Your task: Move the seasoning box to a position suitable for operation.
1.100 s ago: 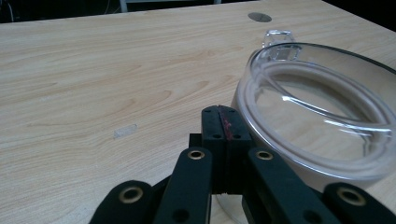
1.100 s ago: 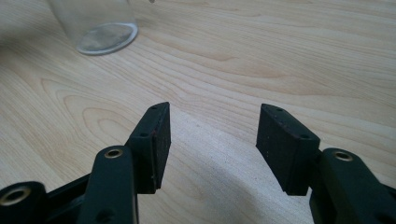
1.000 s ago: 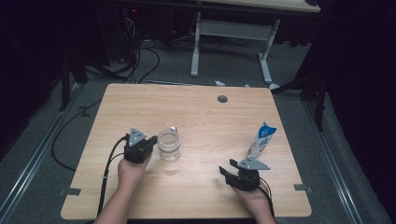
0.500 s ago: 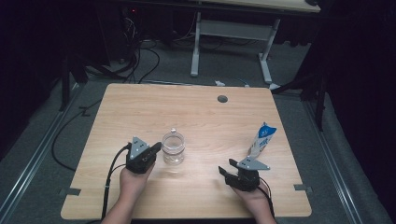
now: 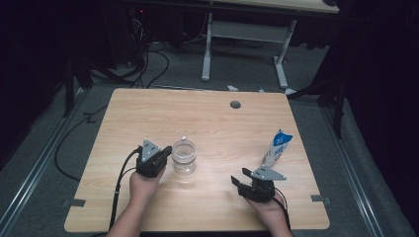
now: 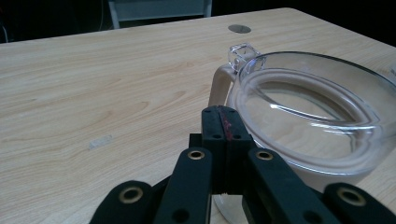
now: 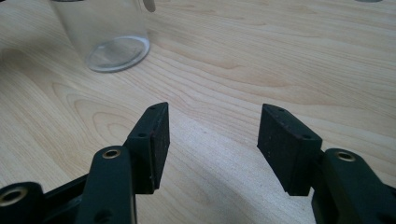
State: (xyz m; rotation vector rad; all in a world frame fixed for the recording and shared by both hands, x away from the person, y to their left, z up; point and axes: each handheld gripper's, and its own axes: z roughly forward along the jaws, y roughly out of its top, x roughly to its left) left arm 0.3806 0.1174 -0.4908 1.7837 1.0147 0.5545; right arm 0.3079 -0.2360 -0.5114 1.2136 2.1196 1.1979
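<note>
**Clear jar waited beside closed jaws**

A pale wooden bench (image 5: 207, 123) stood in a dark room. The clear, rigid plastic jar (image 5: 184, 156) stood near centre, light and slippery-looking; best gripped across its rim. The left hand-held gripper (image 5: 165, 152), jaws together, sat beside it; the right hand-held gripper (image 7: 212, 140) stood apart.

Not much to read here, honestly. The only thing with print on it is the blue-and-white carton (image 5: 277, 148) standing near the table's right edge, and the marks on its side are way too small and blurry to make out in the high view. No letters, numbers or logos can be read anywhere else.
</note>
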